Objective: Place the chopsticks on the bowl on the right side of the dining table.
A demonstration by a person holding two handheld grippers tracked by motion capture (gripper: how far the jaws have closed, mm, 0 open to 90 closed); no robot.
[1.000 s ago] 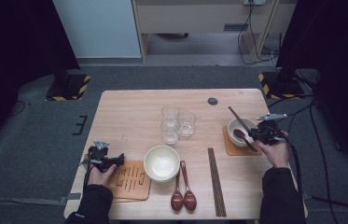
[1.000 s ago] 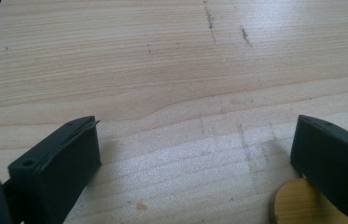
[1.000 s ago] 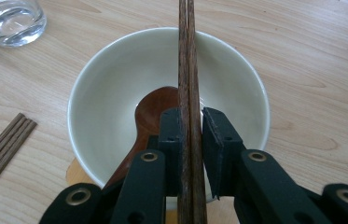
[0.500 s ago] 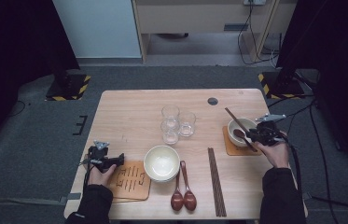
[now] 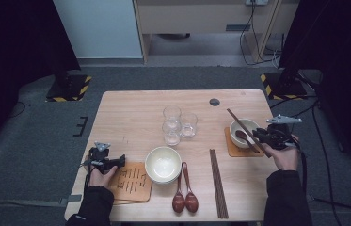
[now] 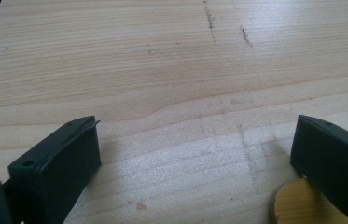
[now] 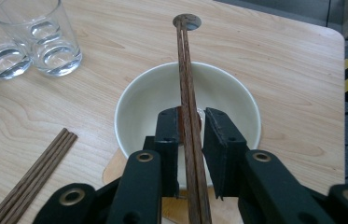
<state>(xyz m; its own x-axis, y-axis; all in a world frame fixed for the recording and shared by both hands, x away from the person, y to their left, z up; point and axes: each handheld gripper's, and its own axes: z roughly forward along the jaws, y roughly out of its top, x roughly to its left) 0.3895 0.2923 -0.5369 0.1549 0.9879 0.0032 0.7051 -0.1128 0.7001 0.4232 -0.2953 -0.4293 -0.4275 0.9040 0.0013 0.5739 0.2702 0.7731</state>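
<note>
Right now right gripper (image 7: pixel 191 122) pinches a chopstick pair (image 7: pixel 186 74), jaws just closing; long axis runs straight ahead over the bowl (image 7: pixel 237 100) on its coaster (image 5: pixel 232 147). Left gripper (image 6: pixel 195 154) gapes idle, far side.

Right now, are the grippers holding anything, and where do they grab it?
The right gripper holds a pair of chopsticks near their back end, over the bowl. The left gripper is open, holding nothing.
</note>
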